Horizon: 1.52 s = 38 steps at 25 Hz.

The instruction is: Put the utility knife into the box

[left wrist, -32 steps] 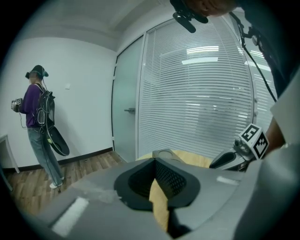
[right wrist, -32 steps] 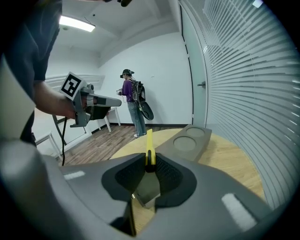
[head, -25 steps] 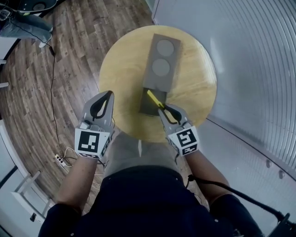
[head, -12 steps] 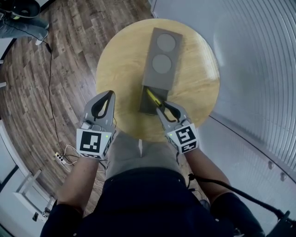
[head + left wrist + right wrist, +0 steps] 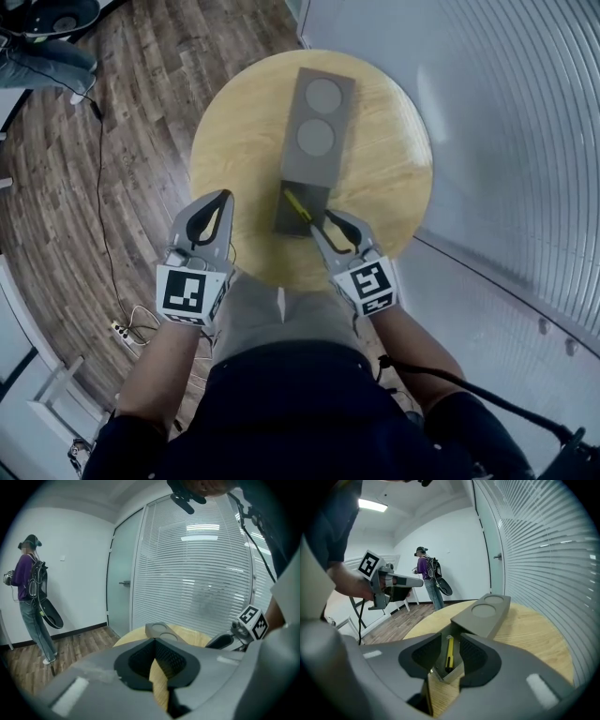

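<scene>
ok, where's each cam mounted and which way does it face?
Head view: on the person's head, steeply down on the table, box, left gripper, right gripper, arms, lap.
Left gripper view: rides the left gripper, looks along its shut jaws across the table toward the blinds; right gripper at right.
Right gripper view: rides the right gripper; jaws have just been opening, utility knife lying free in the box ahead; left gripper at left.
Shared: all three see box and table.

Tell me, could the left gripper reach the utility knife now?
Probably yes: the utility knife lies uncovered in the box, bare table toward the left gripper. Only the right gripper, fingers just opening and empty, crowds its near end.
</scene>
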Tool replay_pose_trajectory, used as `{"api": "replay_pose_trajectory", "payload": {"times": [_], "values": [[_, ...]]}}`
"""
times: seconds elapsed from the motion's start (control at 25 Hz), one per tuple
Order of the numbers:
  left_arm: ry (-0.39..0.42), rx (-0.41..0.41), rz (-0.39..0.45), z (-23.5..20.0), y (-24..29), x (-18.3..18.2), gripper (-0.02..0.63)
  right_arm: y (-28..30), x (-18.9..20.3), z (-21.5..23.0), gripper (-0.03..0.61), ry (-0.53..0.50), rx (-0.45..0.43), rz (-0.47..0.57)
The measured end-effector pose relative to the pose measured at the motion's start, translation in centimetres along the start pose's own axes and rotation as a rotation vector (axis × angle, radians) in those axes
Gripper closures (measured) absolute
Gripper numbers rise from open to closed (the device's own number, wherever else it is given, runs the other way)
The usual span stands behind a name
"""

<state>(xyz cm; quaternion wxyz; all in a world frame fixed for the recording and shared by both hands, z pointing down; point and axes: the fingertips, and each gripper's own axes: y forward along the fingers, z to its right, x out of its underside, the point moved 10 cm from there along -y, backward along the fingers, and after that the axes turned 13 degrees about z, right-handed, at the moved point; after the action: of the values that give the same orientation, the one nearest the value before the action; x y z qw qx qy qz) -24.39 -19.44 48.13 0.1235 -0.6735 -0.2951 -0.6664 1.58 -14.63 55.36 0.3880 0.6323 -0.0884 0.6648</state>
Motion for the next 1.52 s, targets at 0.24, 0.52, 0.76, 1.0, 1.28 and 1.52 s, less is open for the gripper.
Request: {"api": "replay_pose_trajectory", "payload": {"times": [0.24, 0.52, 0.76, 1.0, 1.28, 1.52], "values": [[0.016, 0.028, 0.043, 1.3, 0.5, -2.5, 0.607, -0.8, -3.2, 0.2, 0.445, -0.017, 0.014, 0.050], [0.043, 0.051, 0.089, 2.4, 0.1, -5.0, 0.607, -2.8, -5.3, -0.1, 0.445, -0.037, 0.055, 0.106], [0.051, 0.062, 0.143, 3.1, -1.1, -7.2, 0.607, -4.9, -6.2, 0.0, 0.445, -0.053, 0.116, 0.146], [0.063, 0.082, 0.177, 4.5, -1.8, -9.0, 0.608, -7.9, -8.2, -0.4, 0.446, -0.062, 0.170, 0.204], [0.082, 0.105, 0.250, 5.7, -3.2, -12.8, 0.607, -11.5, -11.6, -1.2, 0.446, -0.078, 0.228, 0.286], [0.121, 0.116, 0.289, 6.5, -4.3, -14.0, 0.607, -14.6, -12.5, -1.2, 0.448, -0.009, 0.282, 0.389]]}}
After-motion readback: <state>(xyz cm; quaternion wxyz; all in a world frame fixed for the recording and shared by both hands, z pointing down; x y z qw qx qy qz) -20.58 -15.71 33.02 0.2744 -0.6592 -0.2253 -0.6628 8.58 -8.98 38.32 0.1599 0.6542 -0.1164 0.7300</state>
